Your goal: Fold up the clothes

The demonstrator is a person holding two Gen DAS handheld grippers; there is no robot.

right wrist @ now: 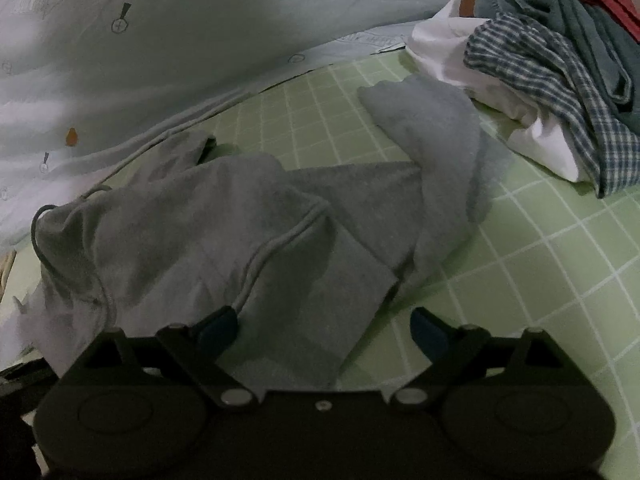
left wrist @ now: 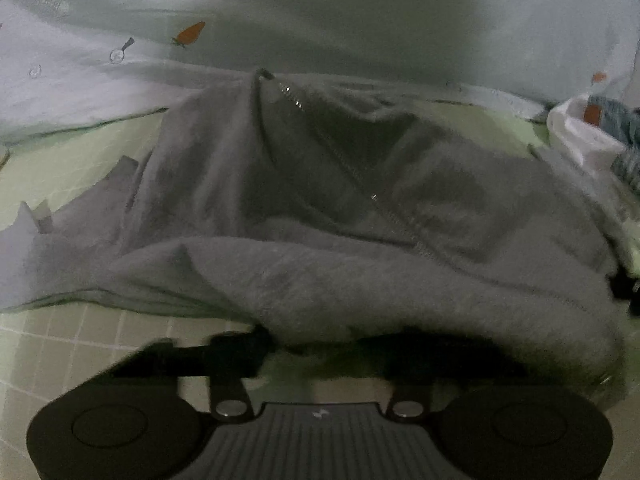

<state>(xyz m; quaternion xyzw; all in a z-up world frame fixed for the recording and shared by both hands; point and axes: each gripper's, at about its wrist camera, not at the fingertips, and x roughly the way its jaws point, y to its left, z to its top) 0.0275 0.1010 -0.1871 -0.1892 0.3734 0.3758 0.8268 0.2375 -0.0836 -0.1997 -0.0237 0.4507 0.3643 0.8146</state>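
A grey zip-up hoodie (left wrist: 320, 184) lies rumpled on a green checked sheet (left wrist: 80, 340), its zip (left wrist: 360, 180) running diagonally. Its near hem is draped over my left gripper (left wrist: 324, 352), whose fingertips are hidden under the cloth, so its grip cannot be made out. In the right wrist view the hoodie (right wrist: 200, 240) shows a hood cord at the left and a sleeve (right wrist: 432, 128) stretching away to the right. My right gripper (right wrist: 322, 330) stands open, with a corner of the hoodie lying between its blue pads (right wrist: 218, 328) and not pressed by them.
A pale printed quilt (right wrist: 160, 40) rises behind the hoodie. At the far right sits a pile of other clothes (right wrist: 540, 80): white, blue check, denim and red. Bare green sheet (right wrist: 520, 260) spreads to the right of the hoodie.
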